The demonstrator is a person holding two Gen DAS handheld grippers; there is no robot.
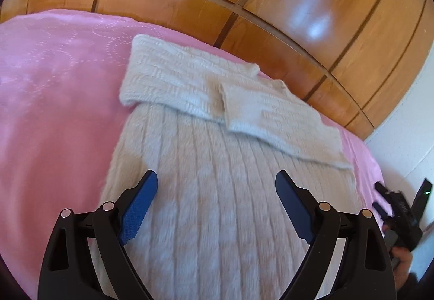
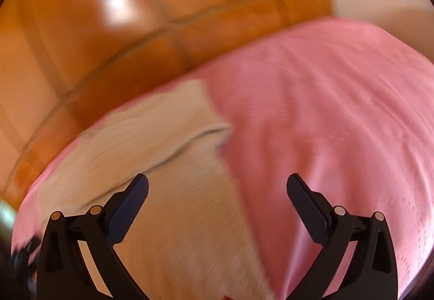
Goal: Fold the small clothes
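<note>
- The cream cable-knit sweater [image 1: 217, 191] lies flat on the pink bedspread [image 1: 54, 110], its far end close to the wooden headboard [image 1: 271, 15] and the pale wall [image 1: 401, 137] off to the right
- Done so far, by the look of it: both sleeves are turned in across the chest — the left sleeve [image 1: 168, 80] runs as a wide band over the upper body, and the right sleeve [image 1: 276, 115] comes in from the other side, its cuff end lying over the first
- The lower body of the sweater is one flat layer with the ribs running straight, so no lengthwise fold has been made yet
- The left gripper [image 1: 216, 188] hangs over the middle of the sweater body with its blue-padded fingers [image 1: 138, 207] spread wide and nothing between them
- The right gripper [image 2: 217, 194] is over the sweater's right edge [image 2: 238, 191], where cream knit meets pink cover; its fingers are also spread wide and hold nothing — this view is smeared with motion blur, so finer detail is lost
- In the left wrist view the right tool shows at the far right edge, beside the bed's side
- Left to do, as I judge it: take the hem end and bring it up over the crossed sleeves, then perhaps halve it again into a compact stack
- No other garment shows in either view
</note>
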